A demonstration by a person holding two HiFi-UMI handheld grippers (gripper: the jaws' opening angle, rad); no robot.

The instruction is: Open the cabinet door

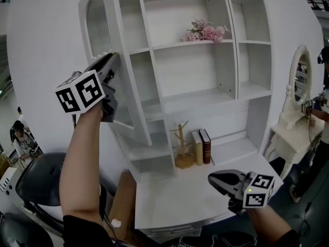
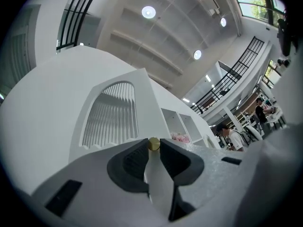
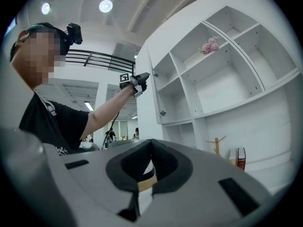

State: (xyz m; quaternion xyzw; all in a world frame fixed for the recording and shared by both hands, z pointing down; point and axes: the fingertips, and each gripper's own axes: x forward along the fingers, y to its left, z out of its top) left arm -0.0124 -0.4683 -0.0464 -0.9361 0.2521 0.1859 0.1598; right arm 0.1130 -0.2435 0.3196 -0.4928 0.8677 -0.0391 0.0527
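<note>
Cabinet door (image 1: pixel 100 24), swung out from the white shelf unit (image 1: pixel 195 71), is seen at ten o'clock in the head view. Its brass knob (image 2: pixel 154 144) is pinched between the narrowly set jaws of the left hand-held gripper (image 1: pixel 114 56). The right hand-held gripper (image 1: pixel 212 178), jaws closed on nothing, is held over the table (image 1: pixel 175 199) at five o'clock.

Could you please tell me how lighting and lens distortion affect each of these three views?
Head view: fisheye bends the white cabinet and its straight shelves into curves; left gripper view: ceiling lamps glare, corners go black; right gripper view: same black corners, shelves bowed.
</note>
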